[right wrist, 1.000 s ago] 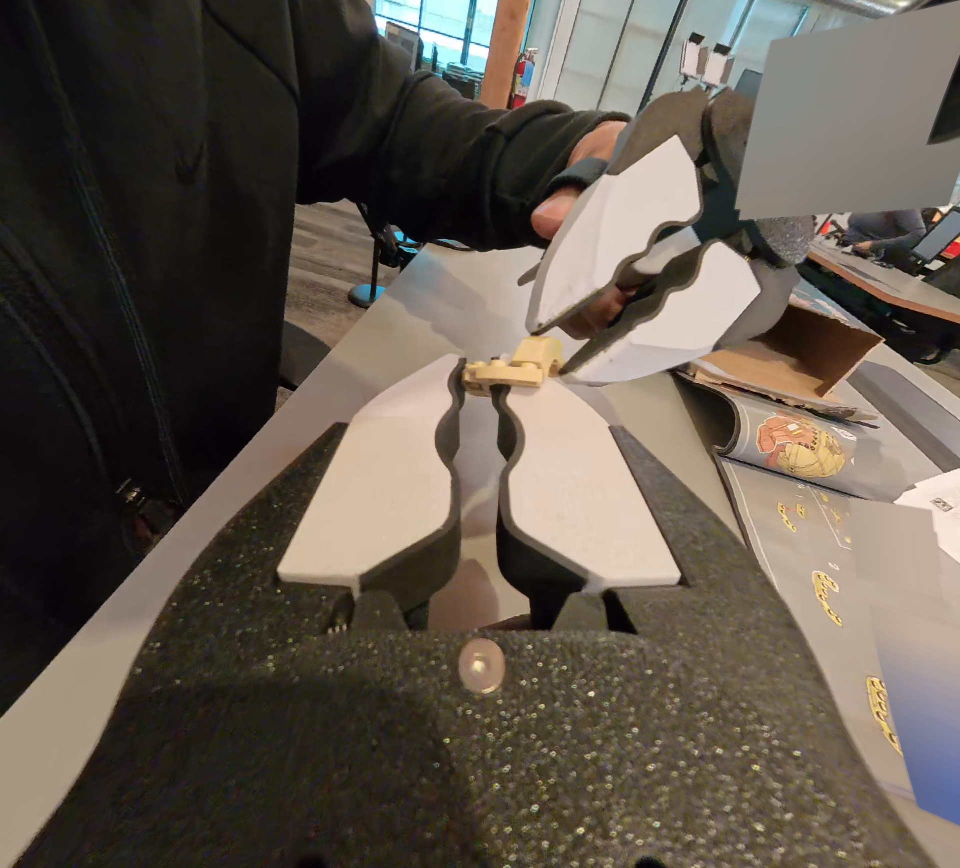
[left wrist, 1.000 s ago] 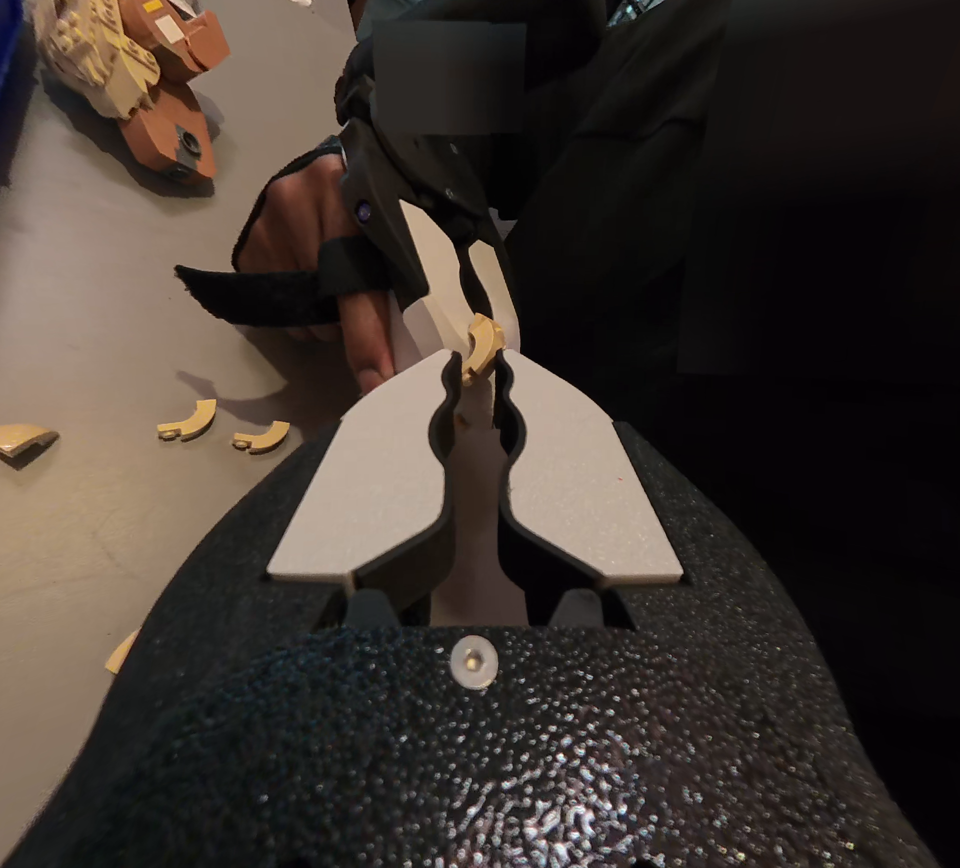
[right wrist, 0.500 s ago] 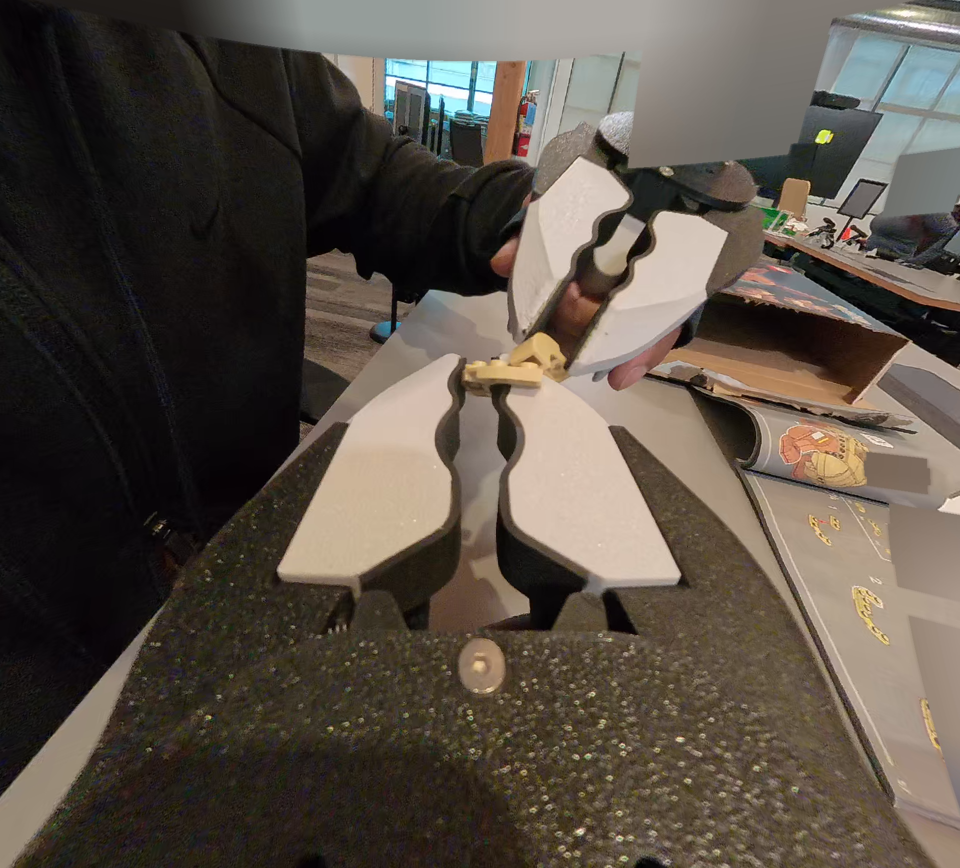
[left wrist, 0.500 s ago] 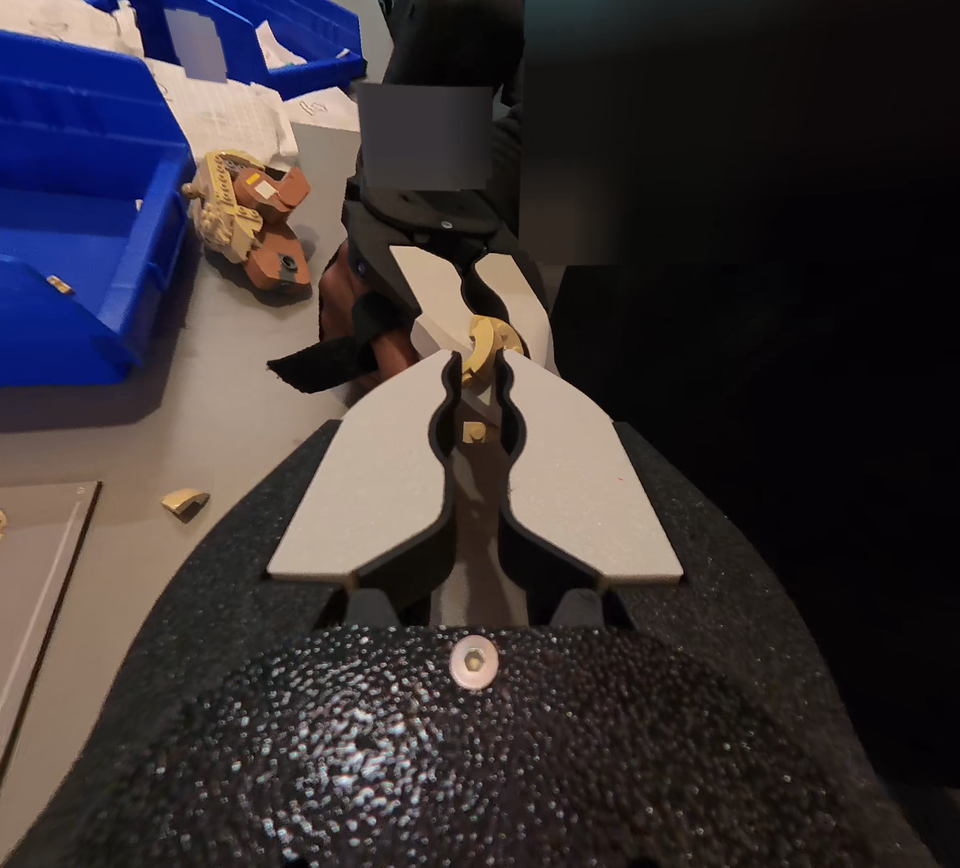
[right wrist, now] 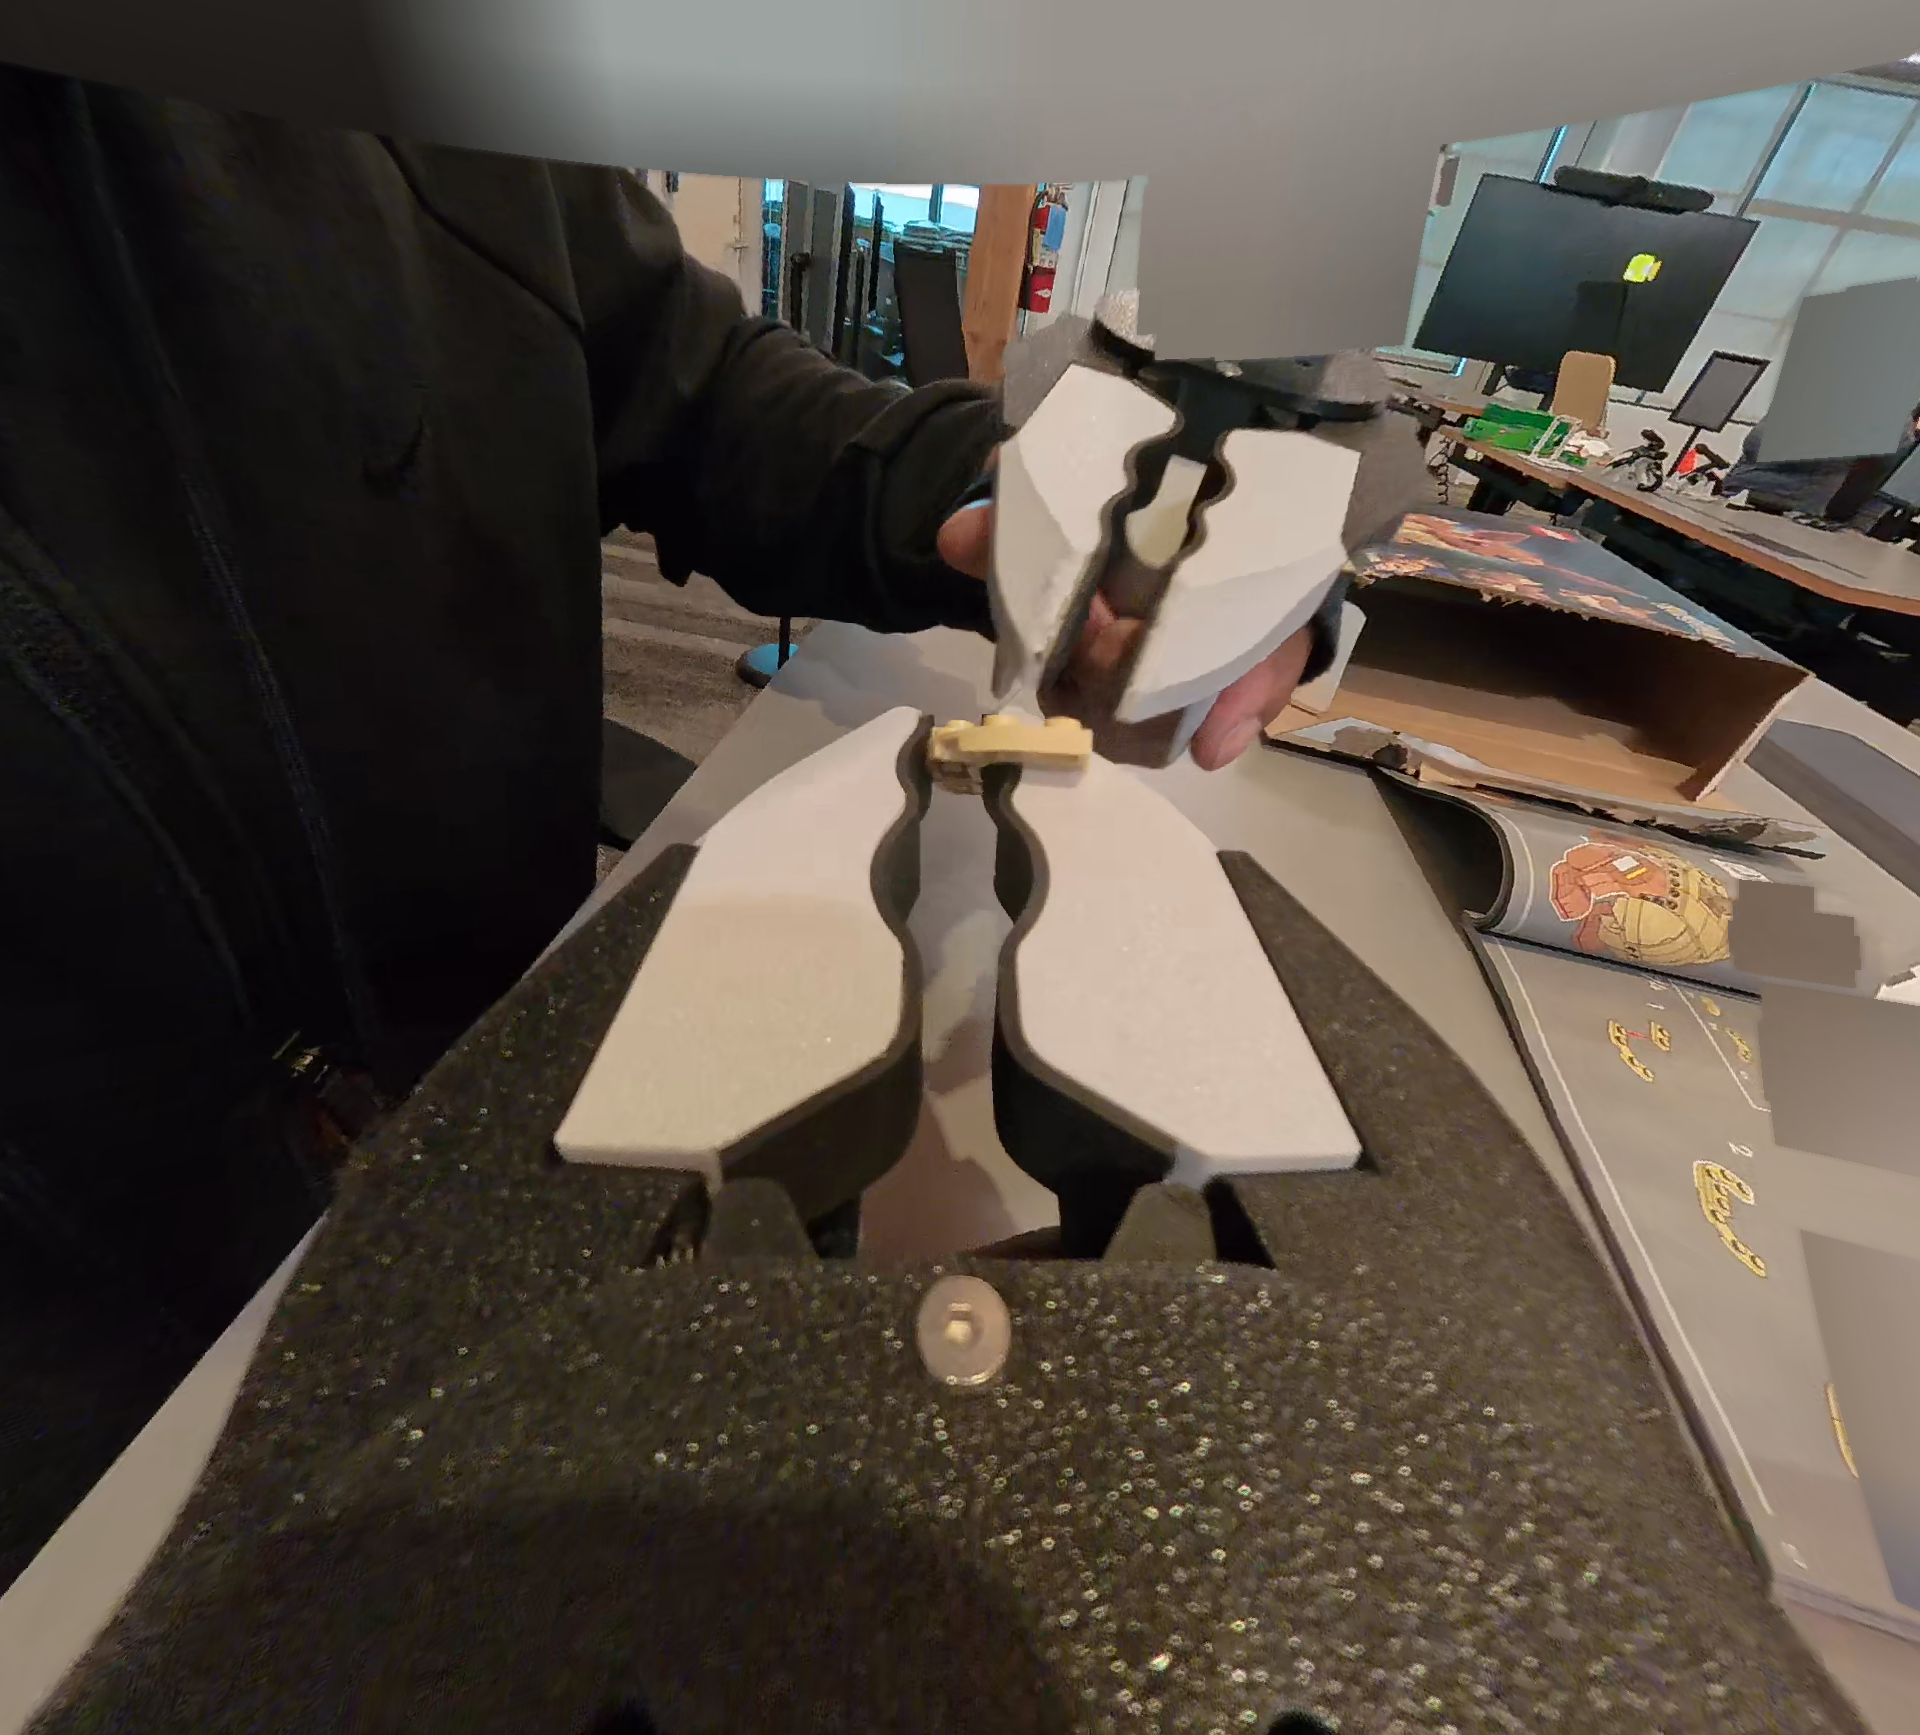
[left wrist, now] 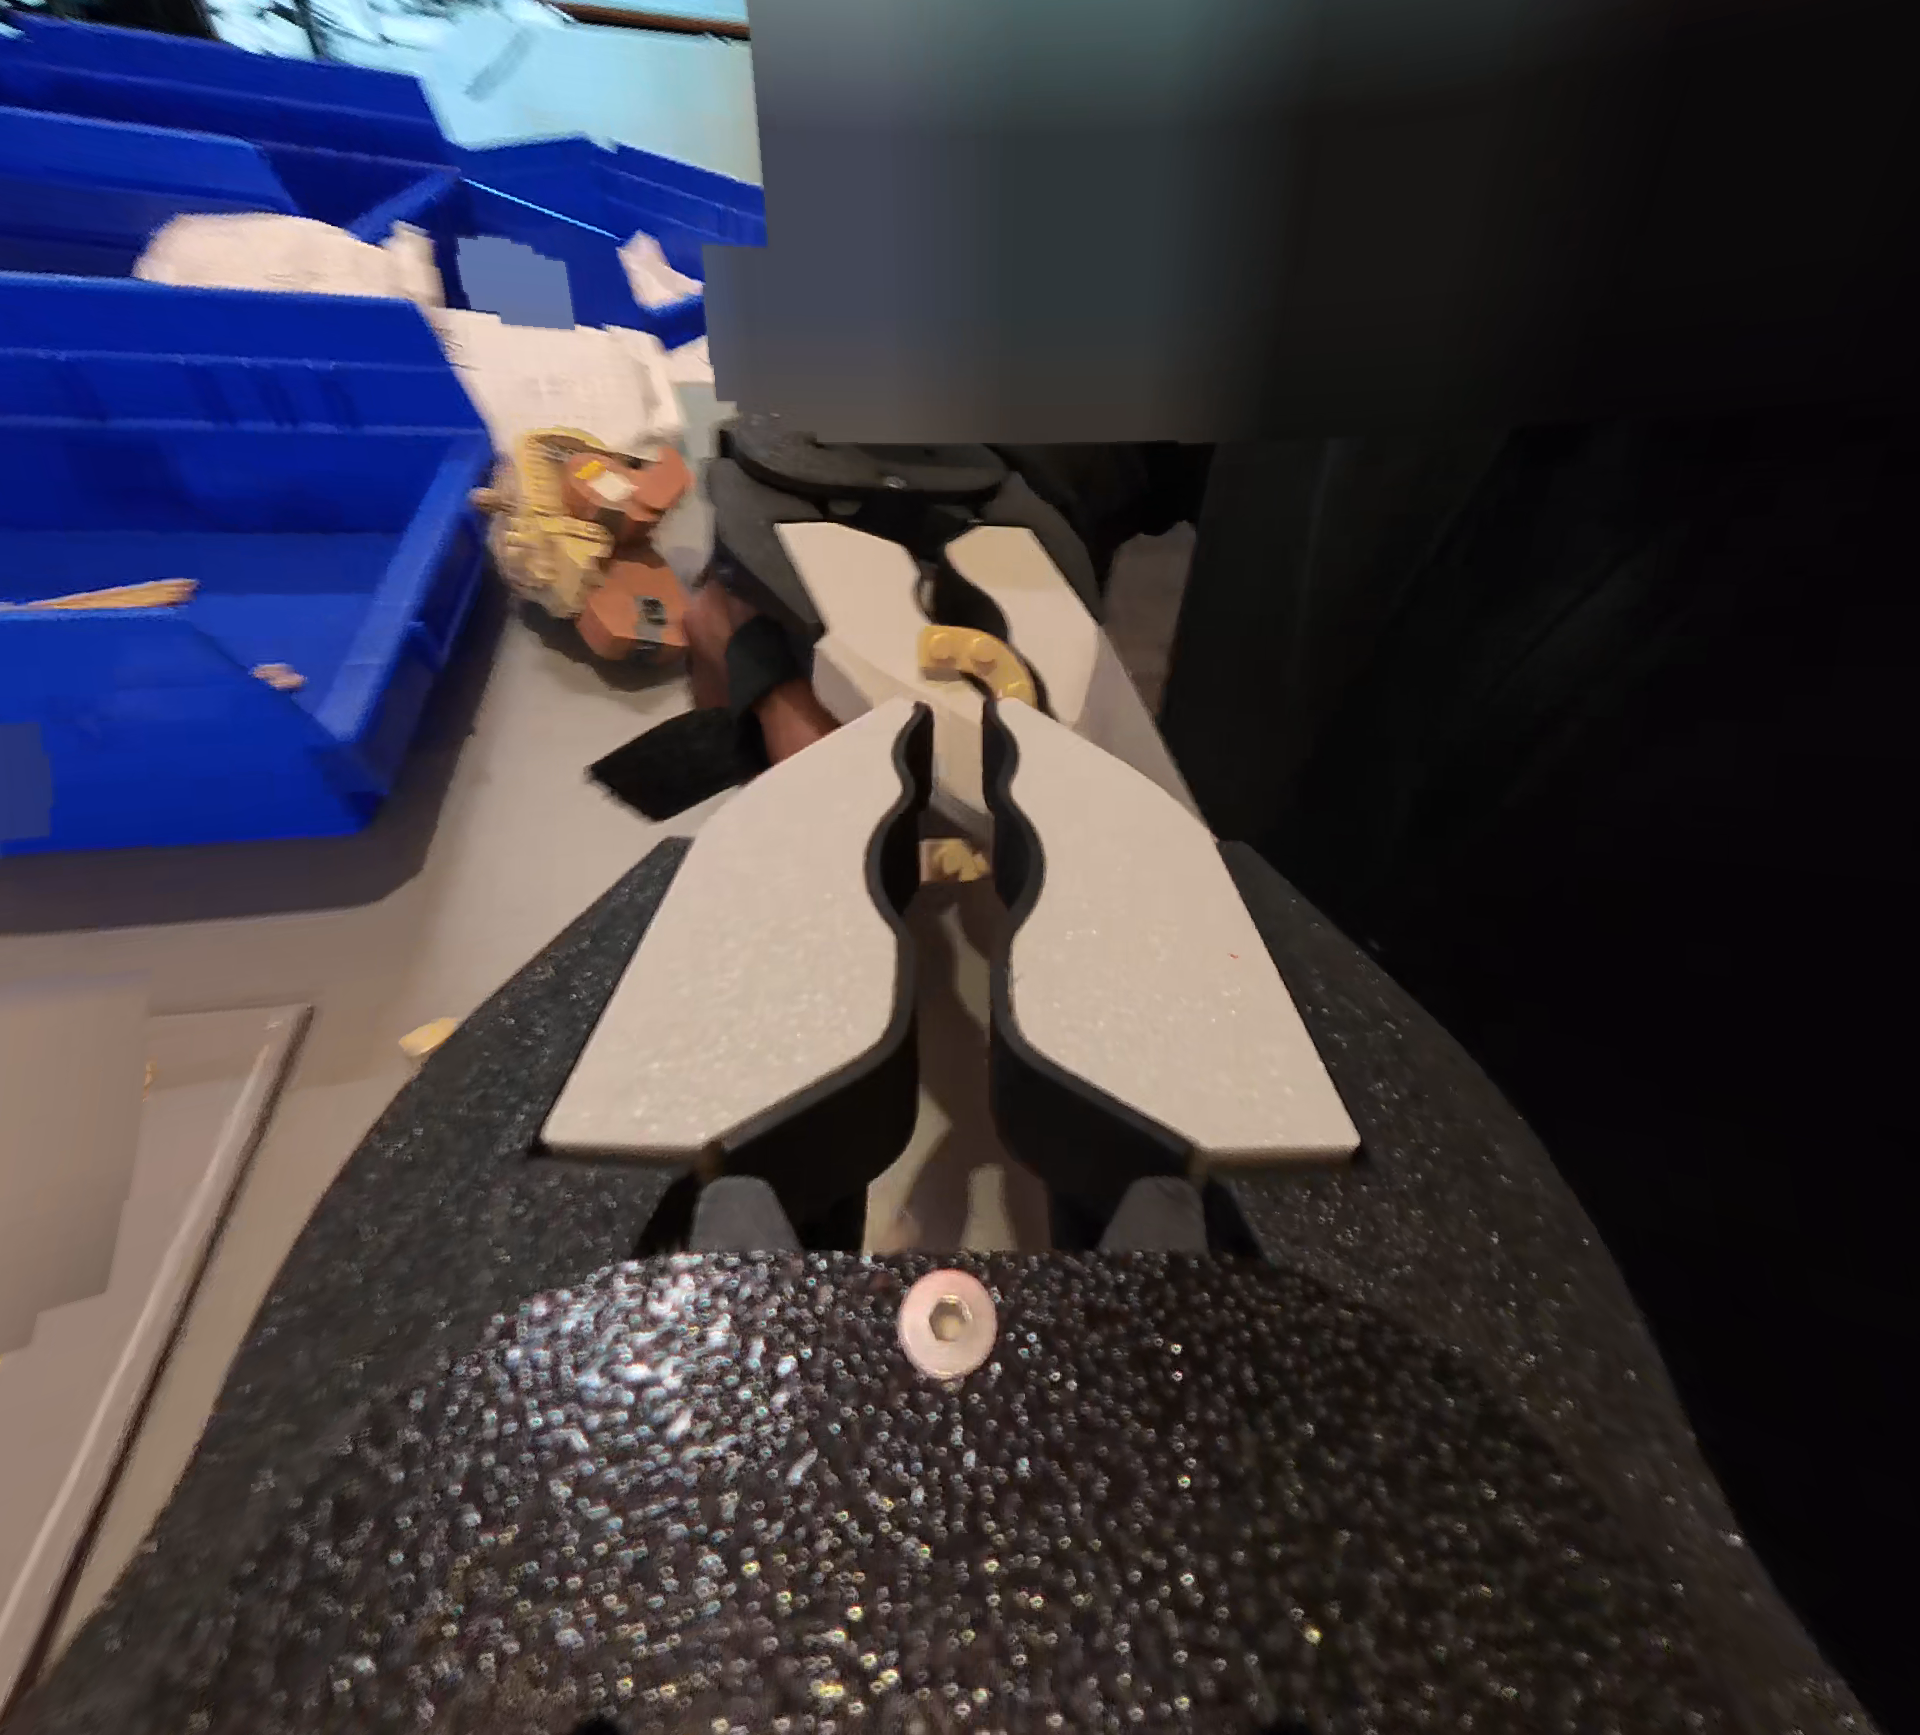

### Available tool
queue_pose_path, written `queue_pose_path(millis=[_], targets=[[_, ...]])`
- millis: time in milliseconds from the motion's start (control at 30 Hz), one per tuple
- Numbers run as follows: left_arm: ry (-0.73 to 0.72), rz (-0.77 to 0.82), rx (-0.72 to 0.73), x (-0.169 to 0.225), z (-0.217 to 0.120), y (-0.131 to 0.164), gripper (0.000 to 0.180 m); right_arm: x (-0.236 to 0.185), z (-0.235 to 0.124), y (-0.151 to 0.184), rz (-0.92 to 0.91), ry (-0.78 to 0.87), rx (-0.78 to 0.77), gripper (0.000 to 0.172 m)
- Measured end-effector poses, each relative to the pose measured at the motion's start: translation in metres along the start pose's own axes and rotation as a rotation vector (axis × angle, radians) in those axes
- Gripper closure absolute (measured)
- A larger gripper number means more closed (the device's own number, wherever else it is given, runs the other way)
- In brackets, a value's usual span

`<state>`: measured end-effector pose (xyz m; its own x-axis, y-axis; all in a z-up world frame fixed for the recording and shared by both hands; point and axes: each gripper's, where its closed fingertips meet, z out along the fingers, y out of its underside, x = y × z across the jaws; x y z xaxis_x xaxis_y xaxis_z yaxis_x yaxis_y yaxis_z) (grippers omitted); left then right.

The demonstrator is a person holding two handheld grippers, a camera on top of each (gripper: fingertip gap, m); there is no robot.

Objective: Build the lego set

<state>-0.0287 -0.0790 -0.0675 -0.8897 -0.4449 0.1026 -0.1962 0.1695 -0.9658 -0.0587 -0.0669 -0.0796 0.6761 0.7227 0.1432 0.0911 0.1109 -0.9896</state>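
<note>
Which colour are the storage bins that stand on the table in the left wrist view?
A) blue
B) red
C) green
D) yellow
A: the bins at the left of the left wrist view, beside the tan and brown brick model, are plainly blue.

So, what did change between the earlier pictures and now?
The left gripper let go of the tan curved piece, drew back and stands apart from it with nothing between its fingertips. The right gripper keeps its hold on that piece, now with both tan parts joined. The blue bins and the brown model lie as before.
</note>
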Motion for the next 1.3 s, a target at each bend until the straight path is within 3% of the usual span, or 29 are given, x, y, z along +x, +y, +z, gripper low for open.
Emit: queue_pose_path(millis=[167, 333, 433, 533, 633, 933, 967, 1033, 1167, 1300], targets=[[-0.269, -0.033, 0.031, -0.034, -0.044, 0.012, 0.165, 0.007, -0.005, 0.005, -0.038, 0.032, -0.056, 0.164], [-0.494, -0.1, -0.122, -0.046, -0.091, 0.064, 0.159, 0.011, -0.009, 0.016, -0.041, 0.043, -0.102, 0.164], [-0.438, -0.151, -0.311, -0.017, -0.099, 0.1, 0.158, 0.01, -0.007, 0.019, -0.042, 0.04, -0.116, 0.164], [-0.429, -0.025, -0.497, 0.008, -0.102, 0.125, 0.157, 0.009, -0.006, 0.022, -0.046, 0.037, -0.125, 0.164], [-0.425, -0.019, -0.657, 0.027, -0.101, 0.144, 0.158, 0.008, -0.005, 0.023, -0.048, 0.036, -0.132, 0.164], [-0.415, -0.052, -0.784, 0.031, -0.081, 0.165, 0.164, 0.001, -0.001, 0.026, -0.072, 0.019, -0.152, 0.164], [-0.391, -0.083, -0.779, 0.033, -0.078, 0.164, 0.174, 0.001, 0.0, 0.026, -0.077, 0.02, -0.154, 0.164], [-0.397, -0.209, -0.71, 0.031, -0.071, 0.158, 0.174, 0.0, -0.001, 0.025, -0.082, 0.021, -0.153, 0.164], [-0.331, -0.699, -0.176, 0.021, -0.044, 0.118, 0.174, 0.001, -0.002, 0.023, -0.077, 0.019, -0.149, 0.164], [-0.429, -0.852, -0.012, 0.003, -0.065, 0.123, 0.172, 0.0, -0.002, 0.024, -0.075, 0.013, -0.15, 0.164]])
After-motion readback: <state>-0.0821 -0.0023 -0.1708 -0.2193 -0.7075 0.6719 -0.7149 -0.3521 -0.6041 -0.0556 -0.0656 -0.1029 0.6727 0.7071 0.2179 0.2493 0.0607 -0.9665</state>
